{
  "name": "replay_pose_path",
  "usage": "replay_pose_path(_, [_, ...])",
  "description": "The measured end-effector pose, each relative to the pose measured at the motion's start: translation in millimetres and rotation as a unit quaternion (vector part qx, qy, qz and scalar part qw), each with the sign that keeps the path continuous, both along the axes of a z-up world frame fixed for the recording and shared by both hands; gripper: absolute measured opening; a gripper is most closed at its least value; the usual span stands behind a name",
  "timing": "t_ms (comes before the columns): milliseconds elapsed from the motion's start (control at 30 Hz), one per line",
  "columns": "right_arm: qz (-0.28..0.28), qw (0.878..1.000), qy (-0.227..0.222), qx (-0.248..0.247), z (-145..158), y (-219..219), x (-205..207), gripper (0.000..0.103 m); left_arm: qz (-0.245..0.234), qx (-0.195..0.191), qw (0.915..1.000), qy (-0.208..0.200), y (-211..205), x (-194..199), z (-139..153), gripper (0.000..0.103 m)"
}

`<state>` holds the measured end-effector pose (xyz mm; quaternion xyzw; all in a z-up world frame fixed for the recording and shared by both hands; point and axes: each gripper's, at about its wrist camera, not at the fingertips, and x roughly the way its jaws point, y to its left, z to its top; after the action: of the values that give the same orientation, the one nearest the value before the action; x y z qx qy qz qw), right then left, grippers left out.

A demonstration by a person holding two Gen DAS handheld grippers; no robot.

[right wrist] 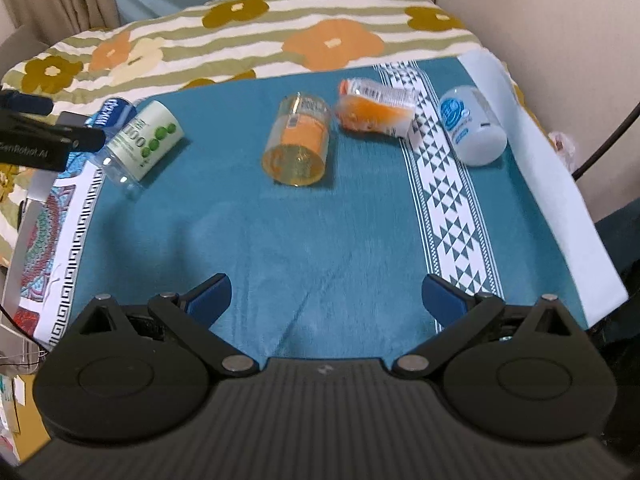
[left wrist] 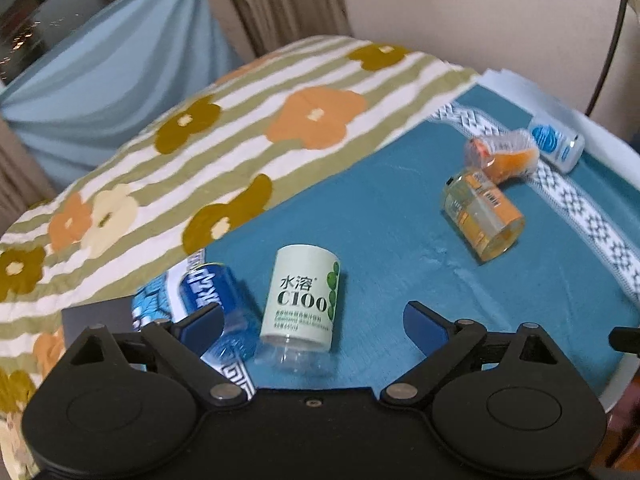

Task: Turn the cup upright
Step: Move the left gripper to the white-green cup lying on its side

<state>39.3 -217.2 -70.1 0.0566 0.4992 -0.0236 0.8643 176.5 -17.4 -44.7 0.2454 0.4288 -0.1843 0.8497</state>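
Black linkage and blue pads of the left gripper (left wrist: 314,322) fill the bottom of the left wrist view, jaws spread wide and holding nothing. Between them, at about 12 o'clock and very near, lies the green-label cup (left wrist: 300,304) on its side on the teal cloth (left wrist: 400,240), its clear end toward the camera. Touching it at 9 o'clock is a blue bottle (left wrist: 208,296), also lying down and partly behind the left pad. Farther off at 2 o'clock lie a yellow cup (left wrist: 482,216), an orange bottle (left wrist: 504,156) and a white-and-blue cup (left wrist: 556,144), all tipped over. A floral blanket (left wrist: 240,120) covers the far half of the surface.

From the right wrist view, the right gripper (right wrist: 326,298) sits low over bare teal cloth, jaws wide and empty. The yellow cup (right wrist: 298,146) lies at 12 o'clock, well apart from the pads, its wide end toward the camera. The green-label cup (right wrist: 140,144) is at 10 o'clock with the left gripper's body beside it; the white-and-blue cup (right wrist: 472,128) is at 2 o'clock.

Risks, as I judge them: the green-label cup is round and light, so an off-centre close could roll it into the blue bottle, or pinch both together. The soft cloth may also let a cup topple once it is stood up.
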Motion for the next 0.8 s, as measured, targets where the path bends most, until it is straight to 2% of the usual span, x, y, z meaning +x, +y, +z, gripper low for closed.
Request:
replay_pose_path(167, [-0.011,1.0,0.013,0.004,-15,0,11,0.103,-0.024,0.016,0.9992,0.027,-7,30,-25,0.096])
replay_pose_path(200, [-0.013,1.0,0.016,0.002,-17,0,13,0.103,-0.029,0.021,0.9988,0.035,-8,36,-30,0.087])
replay_pose_path(267, [-0.016,1.0,0.021,0.003,-22,1,17,0.103,-0.032,0.029,0.9978,0.051,-9,44,-39,0.08])
replay_pose_path(500, [-0.028,0.999,0.035,0.016,-36,0,25,0.103,-0.035,0.044,0.9956,0.075,-12,61,-63,0.08])
replay_pose_path(800, [-0.036,0.998,0.045,0.026,-46,-1,32,0.103,-0.043,0.067,0.9948,0.063,-19,68,-78,0.077])
